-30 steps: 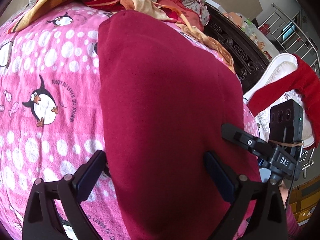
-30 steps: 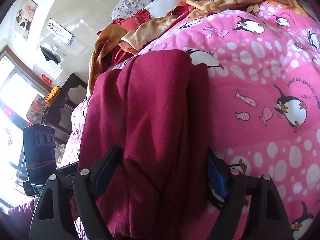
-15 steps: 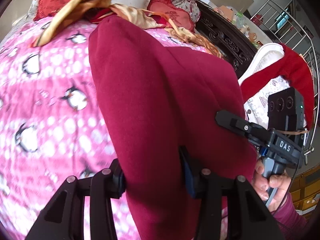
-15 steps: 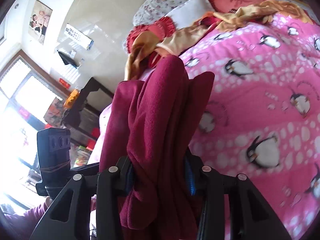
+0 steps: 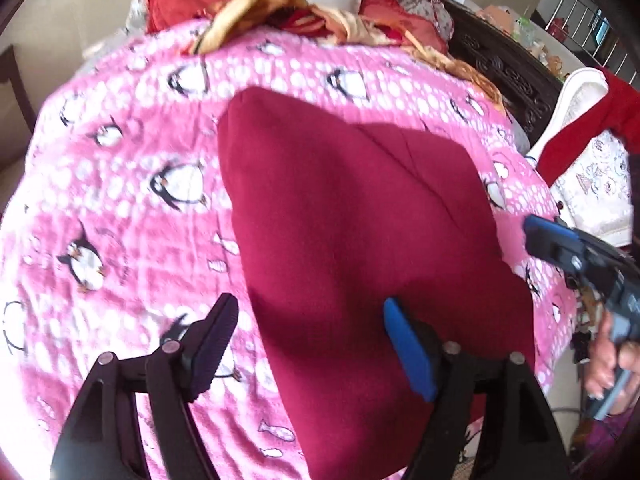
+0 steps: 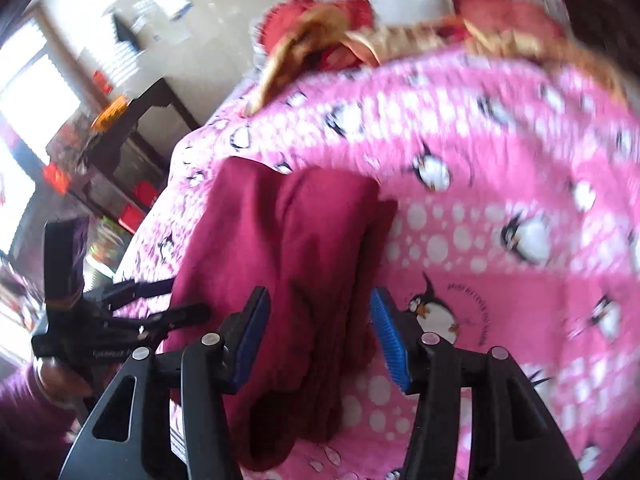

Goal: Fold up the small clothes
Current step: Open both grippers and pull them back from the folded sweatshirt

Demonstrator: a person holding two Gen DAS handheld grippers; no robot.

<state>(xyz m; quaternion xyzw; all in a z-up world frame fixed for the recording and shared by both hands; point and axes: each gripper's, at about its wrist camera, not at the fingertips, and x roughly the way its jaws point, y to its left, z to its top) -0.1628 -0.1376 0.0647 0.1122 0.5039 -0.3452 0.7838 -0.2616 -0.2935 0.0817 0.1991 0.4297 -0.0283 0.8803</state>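
A dark red garment (image 5: pixel 352 216) lies folded on the pink penguin blanket (image 5: pixel 120 184). My left gripper (image 5: pixel 310 344) hovers over its near end. The jaws are opening, one finger over the blanket and the blue pad (image 5: pixel 408 348) over the cloth, neither pressing. In the right wrist view the garment (image 6: pixel 288 240) shows as stacked folds. My right gripper (image 6: pixel 320 336) straddles its near end. Its jaws are opening too, with cloth between the pads but not pinched. Each view catches the other gripper: the right gripper (image 5: pixel 560 248) and the left gripper (image 6: pixel 160 304).
Pillows and crumpled orange and red cloth (image 5: pixel 280 4) are heaped at the head of the bed. A dark carved wooden piece (image 5: pixel 508 72) and a white chair with a red garment (image 5: pixel 588 132) stand beside the bed. A person's hand (image 5: pixel 612 360) holds the right gripper's handle.
A second ago both grippers stood open around the flat garment; half a second ago they were shut on it and lifting. Now both have let go and pulled back, and it lies folded.
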